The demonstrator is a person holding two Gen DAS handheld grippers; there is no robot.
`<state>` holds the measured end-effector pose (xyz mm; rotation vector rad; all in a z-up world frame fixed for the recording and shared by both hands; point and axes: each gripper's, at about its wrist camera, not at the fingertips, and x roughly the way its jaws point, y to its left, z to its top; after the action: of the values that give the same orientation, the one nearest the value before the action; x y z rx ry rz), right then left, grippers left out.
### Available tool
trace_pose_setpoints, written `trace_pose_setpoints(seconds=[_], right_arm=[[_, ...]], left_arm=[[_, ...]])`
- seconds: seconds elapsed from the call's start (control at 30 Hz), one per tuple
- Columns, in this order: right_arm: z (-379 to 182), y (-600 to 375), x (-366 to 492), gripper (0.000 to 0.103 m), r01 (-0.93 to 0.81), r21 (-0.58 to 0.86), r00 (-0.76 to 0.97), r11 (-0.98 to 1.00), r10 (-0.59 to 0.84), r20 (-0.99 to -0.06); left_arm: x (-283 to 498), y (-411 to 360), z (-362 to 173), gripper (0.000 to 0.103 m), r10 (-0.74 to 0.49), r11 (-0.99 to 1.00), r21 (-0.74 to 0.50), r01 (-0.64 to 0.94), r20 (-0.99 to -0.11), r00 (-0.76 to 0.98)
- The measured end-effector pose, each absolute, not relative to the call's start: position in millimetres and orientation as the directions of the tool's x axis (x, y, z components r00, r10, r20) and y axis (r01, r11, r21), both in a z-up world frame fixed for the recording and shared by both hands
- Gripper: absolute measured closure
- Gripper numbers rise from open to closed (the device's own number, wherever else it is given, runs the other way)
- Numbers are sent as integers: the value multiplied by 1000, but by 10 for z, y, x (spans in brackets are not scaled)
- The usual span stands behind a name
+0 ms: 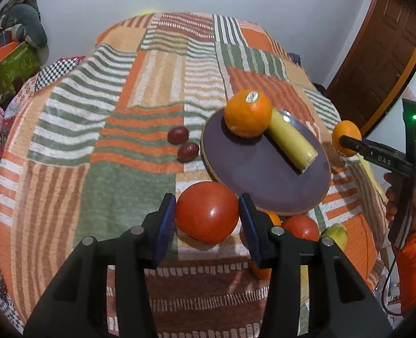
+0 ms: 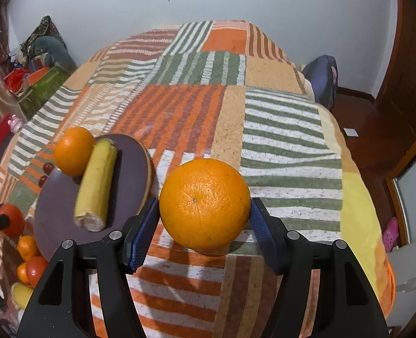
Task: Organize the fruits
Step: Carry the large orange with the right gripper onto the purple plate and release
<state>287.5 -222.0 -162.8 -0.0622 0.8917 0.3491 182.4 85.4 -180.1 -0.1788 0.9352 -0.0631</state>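
Left gripper [image 1: 207, 216] clamped on a round red tomato [image 1: 208, 212] beside the round purple plate [image 1: 264, 174], right gripper [image 2: 205, 219] clamped on a large orange [image 2: 205, 204] above the striped patchwork blanket [image 2: 278, 146].

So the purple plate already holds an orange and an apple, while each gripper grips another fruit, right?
Not quite. Beside the orange on the plate lies a banana, not an apple; the left wrist view shows it. The left gripper grips a tomato, the right gripper another orange.
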Motion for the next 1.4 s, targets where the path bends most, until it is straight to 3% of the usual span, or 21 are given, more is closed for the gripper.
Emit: trace_pose_setpoints(seconds=[0.5,1.4], right_arm=[[-1376,-1825,2837,41,-420,93,601,903,354,-716],[-1743,-1410,3163,41,-456,85,536,886,350,-768]], left_arm=[[2194,693,-1525,57,-148,986,-162,38,-749,646],[2758,350,-1989,57,-186,982,-142,122,-804,565]])
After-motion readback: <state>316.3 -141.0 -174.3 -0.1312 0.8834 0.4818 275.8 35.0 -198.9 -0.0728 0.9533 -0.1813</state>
